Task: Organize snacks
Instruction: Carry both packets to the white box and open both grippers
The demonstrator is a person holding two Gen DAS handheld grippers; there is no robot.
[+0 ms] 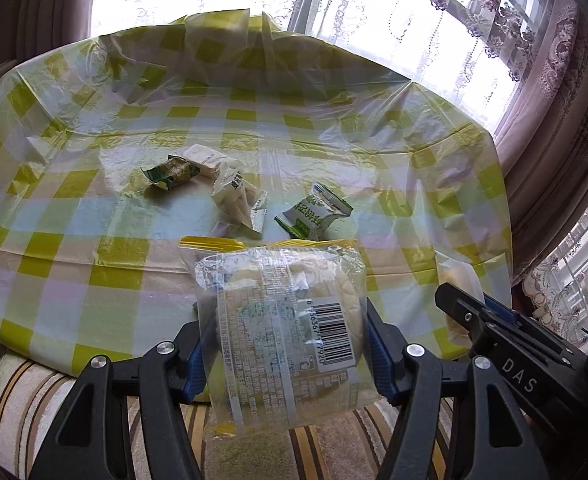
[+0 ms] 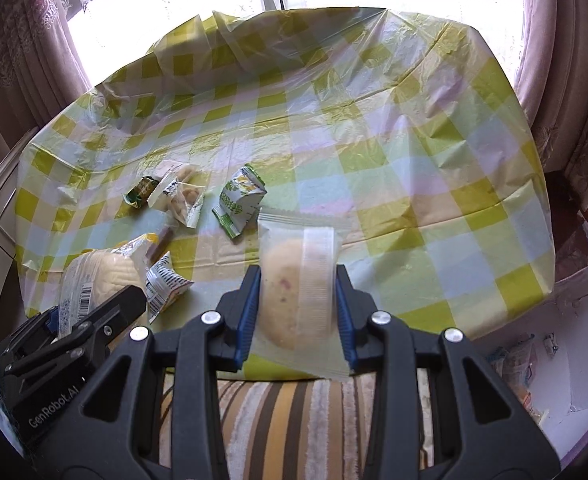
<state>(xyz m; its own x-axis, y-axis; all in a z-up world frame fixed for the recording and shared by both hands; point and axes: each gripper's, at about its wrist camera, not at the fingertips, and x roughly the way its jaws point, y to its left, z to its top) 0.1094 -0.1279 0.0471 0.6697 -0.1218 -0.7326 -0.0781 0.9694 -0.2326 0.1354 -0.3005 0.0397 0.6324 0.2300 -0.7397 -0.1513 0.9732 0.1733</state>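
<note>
My left gripper [image 1: 284, 344] is shut on a clear bread packet with a barcode [image 1: 282, 320], held above the near edge of the table. My right gripper [image 2: 298, 312] is shut on a frosted packet with a round pastry [image 2: 294, 280], also near the table's front edge. The left gripper's bread packet [image 2: 94, 280] shows at the left in the right wrist view. On the checked tablecloth [image 1: 74, 220] lie small snacks: a dark green packet [image 1: 172, 170], white packets [image 1: 232, 194] and a green-and-white packet [image 1: 313, 216]. Another small white packet [image 2: 164, 284] lies by the front edge.
A striped cushion [image 2: 286, 412] sits under both grippers in front of the table. A white box holding several packets [image 2: 533, 360] stands low at the right. Curtains and bright windows [image 1: 393, 20] ring the table's far side.
</note>
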